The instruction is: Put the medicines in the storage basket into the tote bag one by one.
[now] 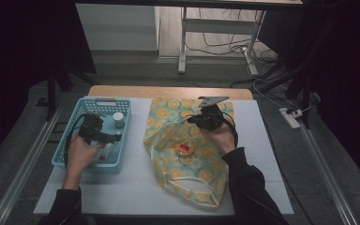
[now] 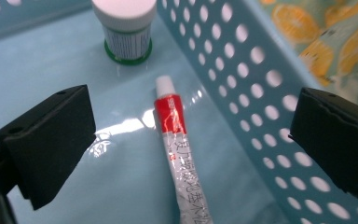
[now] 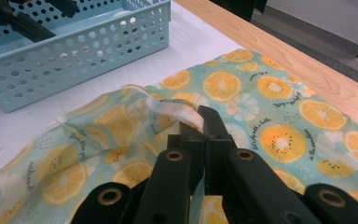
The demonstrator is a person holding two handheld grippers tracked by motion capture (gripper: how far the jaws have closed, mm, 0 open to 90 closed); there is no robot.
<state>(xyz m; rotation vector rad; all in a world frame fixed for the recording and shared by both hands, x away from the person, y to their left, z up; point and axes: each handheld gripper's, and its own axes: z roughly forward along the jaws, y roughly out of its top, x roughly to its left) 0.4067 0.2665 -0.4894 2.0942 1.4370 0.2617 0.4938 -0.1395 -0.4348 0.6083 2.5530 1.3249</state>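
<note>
Spread left hand-held gripper point(image 2: 186, 140) straddles a tube point(image 2: 179, 154); right hand-held gripper point(image 3: 198, 123) (up close) apparently pinches the bag point(image 3: 242, 93).

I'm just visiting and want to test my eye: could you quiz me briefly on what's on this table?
1. True or false: the left gripper has its jaws open over the red and white tube in the blue basket.
2. What does the right gripper pinch? A) the white-capped jar B) the edge of the orange-print bag C) the basket's rim
3. Fill in: the round red-labelled thing lies inside the ____.

Key: 1 true; 2 B; 3 bag.
</note>
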